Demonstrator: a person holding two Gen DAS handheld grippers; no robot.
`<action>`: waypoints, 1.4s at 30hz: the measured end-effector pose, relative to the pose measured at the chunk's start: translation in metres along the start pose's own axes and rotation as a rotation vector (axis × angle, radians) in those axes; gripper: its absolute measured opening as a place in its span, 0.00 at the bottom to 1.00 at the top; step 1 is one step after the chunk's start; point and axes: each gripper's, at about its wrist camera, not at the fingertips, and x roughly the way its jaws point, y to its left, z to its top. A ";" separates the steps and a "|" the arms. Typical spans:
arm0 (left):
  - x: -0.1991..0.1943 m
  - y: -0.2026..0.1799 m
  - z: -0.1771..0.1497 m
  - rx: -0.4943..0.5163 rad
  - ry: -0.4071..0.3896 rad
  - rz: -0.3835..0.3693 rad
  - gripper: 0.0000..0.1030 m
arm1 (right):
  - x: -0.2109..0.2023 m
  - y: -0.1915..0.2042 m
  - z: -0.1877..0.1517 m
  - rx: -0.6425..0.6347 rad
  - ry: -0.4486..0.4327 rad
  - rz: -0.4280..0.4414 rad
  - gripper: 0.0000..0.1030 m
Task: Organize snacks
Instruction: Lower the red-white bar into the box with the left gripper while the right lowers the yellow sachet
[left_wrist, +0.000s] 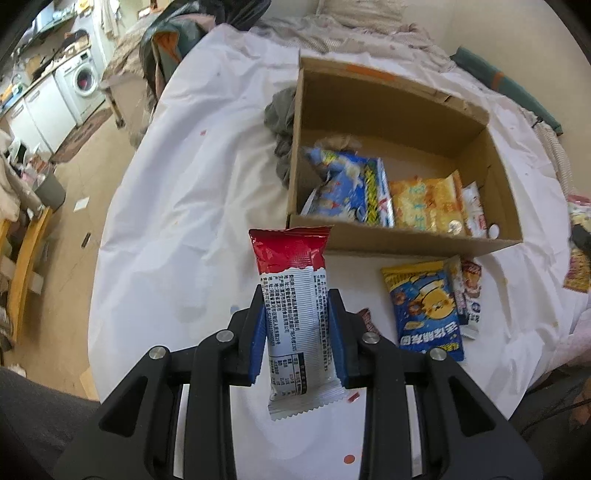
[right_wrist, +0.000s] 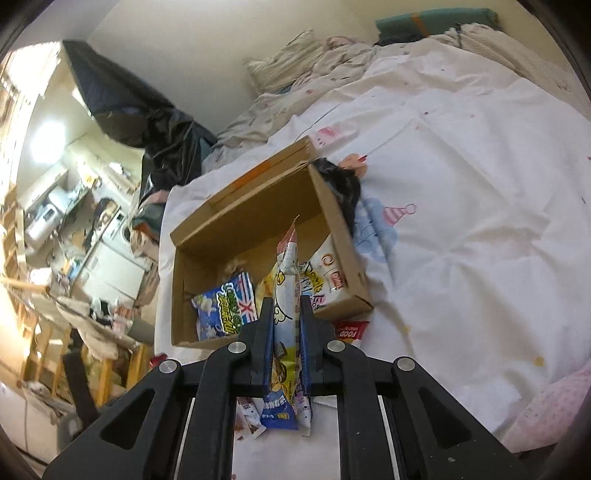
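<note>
Left tongs (left_wrist: 297, 332) are clamped on a red-and-white wrapper (left_wrist: 295, 310) held short of the cardboard box (left_wrist: 406, 243) on the bed (left_wrist: 184, 184). Right tongs (right_wrist: 287, 343) pinch a thin packet (right_wrist: 286, 295) edge-on — it could slide free and miss the box. Only the left view shows the blue-and-yellow bag (left_wrist: 424, 306) lying outside; only the right shows the pillow (right_wrist: 291, 59).

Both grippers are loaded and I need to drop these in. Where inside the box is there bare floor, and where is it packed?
The cardboard box has bare floor along its far wall and far right corner, behind the yellow packet. The near side is crowded: blue packet, yellow packet and a white packet side by side. Outside, the sheet left of the box is bare.
</note>
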 end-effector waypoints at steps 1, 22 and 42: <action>-0.004 0.000 0.001 0.003 -0.014 -0.005 0.26 | 0.004 0.004 0.000 -0.015 0.005 -0.005 0.12; -0.042 -0.017 0.065 0.044 -0.133 -0.090 0.26 | 0.009 0.015 0.016 -0.017 0.002 0.086 0.12; 0.037 -0.063 0.121 0.128 -0.074 -0.124 0.26 | 0.101 0.012 0.054 -0.050 0.134 -0.053 0.12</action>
